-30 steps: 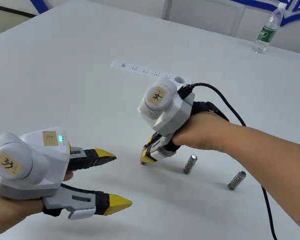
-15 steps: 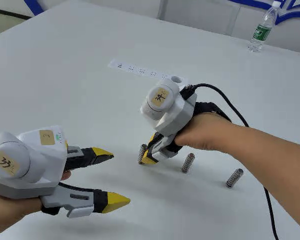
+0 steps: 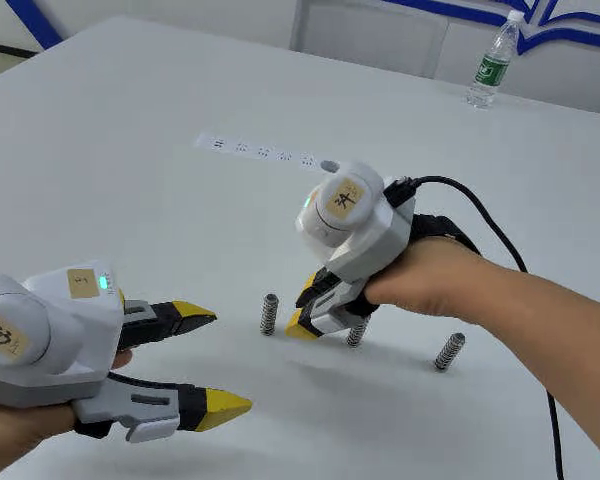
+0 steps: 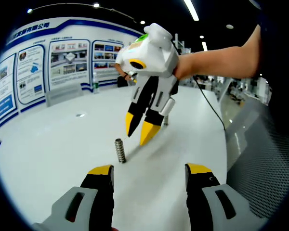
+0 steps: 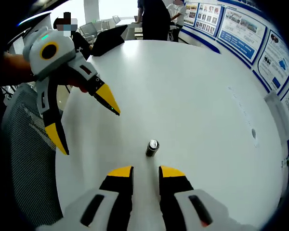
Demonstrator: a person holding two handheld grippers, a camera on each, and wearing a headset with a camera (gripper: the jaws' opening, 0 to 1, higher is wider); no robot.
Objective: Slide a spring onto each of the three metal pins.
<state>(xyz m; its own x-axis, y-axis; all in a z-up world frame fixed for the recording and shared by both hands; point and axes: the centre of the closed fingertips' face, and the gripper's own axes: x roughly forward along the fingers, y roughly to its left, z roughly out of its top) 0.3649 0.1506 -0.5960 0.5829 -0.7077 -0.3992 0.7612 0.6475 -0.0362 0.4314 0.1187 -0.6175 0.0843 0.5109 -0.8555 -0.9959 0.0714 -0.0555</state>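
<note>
Three springs stand upright on the white table (image 3: 130, 200): the left spring (image 3: 269, 313), a middle spring (image 3: 357, 332) partly hidden behind my right gripper, and the right spring (image 3: 449, 351). My right gripper (image 3: 302, 322) hovers just right of the left spring, jaws slightly open and holding nothing. From the right gripper view, that spring (image 5: 152, 147) is seen from above with a metal pin tip inside it, just ahead of the right gripper (image 5: 146, 172). My left gripper (image 3: 215, 362) is open at the lower left; ahead of its fingertips (image 4: 101, 171) is the same spring (image 4: 119, 150).
A white power strip (image 3: 260, 153) lies further back on the table, with a round hole (image 3: 329, 166) beside it. A water bottle (image 3: 491, 62) stands at the far edge. A black cable (image 3: 480, 215) trails from the right gripper over the sleeve side.
The right gripper has let go of the left spring and drawn back to the right; the spring now stands alone. The left gripper has barely moved. The head camera has shifted.
</note>
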